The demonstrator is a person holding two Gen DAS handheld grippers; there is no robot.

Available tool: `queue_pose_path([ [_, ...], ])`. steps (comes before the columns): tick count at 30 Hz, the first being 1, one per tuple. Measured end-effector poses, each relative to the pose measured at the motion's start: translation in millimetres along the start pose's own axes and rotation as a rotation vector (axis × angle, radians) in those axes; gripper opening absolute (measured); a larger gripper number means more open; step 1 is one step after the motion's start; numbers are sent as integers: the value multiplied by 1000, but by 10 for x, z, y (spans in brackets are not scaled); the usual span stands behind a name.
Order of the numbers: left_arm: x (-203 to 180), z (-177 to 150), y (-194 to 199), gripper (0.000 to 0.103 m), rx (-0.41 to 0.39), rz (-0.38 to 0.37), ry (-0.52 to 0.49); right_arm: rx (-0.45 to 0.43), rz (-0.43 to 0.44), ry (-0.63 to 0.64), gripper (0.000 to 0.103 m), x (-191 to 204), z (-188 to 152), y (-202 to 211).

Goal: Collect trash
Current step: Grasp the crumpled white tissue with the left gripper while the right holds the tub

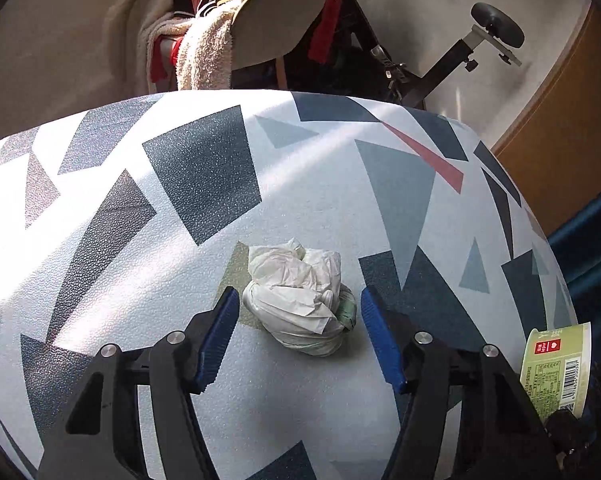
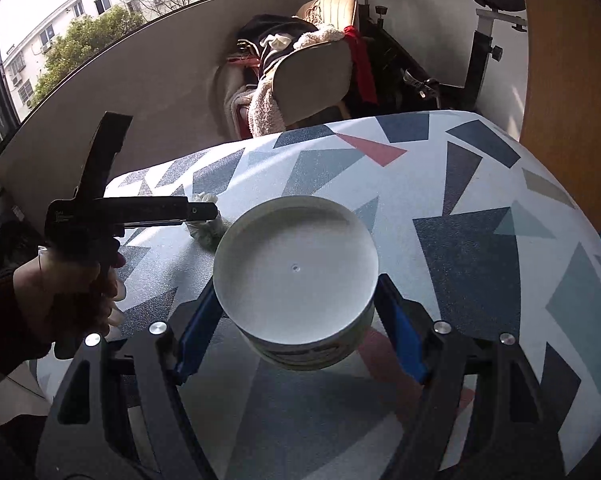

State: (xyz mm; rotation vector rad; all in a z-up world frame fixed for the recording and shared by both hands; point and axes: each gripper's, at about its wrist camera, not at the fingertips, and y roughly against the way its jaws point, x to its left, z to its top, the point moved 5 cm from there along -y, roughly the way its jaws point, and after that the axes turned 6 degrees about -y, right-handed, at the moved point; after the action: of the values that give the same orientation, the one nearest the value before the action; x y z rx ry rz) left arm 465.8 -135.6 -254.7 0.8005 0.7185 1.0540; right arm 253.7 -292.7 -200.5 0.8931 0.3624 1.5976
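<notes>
A: Biggest first. Table point(image 1: 340, 184), round edge, white cloth with grey, navy, teal and one red shard shape. It fills both wrist views.

B: Behind it?

A: A chair point(image 2: 312, 76) heaped with clothes and a fuzzy cream towel, and an exercise bike point(image 1: 452, 64) at the wall. The right view also has a window with apartment blocks and a tree outside.

B: Task items?

A: Two. A crumpled white wad point(image 1: 300, 300), tissue or plastic, sits on the table near the front of the left view. A round tub point(image 2: 296, 276), white lid up, green-printed side with a barcode, is also seen at the right edge of the left view.

B: Left gripper point(image 1: 298, 336)?

A: Jaws spread, blue pads either side of the wad, a gap showing on both sides, so not touching. The wad lies just ahead of the pads, between the fingertips' line. The right view shows this gripper from the side, held in a hand point(image 2: 60, 300) with a dark sleeve, tips at the wad.

B: Right gripper point(image 2: 296, 320)?

A: Jaws wide, blue pads pressed on the tub's two sides, pinching it. The tub looks lifted off the cloth, with a shadow under it, near the table's front.

B: Are wad and tub apart?

A: Near, not touching, wad to the left of the tub.
</notes>
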Motion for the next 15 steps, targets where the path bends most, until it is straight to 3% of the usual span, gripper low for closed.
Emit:
queue_pose_path([
  [2,-6,19,53,44,-26,48,-6,0,-6,17,76,-2,-53,61],
  [10,-84,-346,516,43,-30,-10,-53,-26,37,27,76,149,-133,327],
  [15,-210,-855,1014,43,-52,-47,-81,-30,67,59,76,371,-285,522],
])
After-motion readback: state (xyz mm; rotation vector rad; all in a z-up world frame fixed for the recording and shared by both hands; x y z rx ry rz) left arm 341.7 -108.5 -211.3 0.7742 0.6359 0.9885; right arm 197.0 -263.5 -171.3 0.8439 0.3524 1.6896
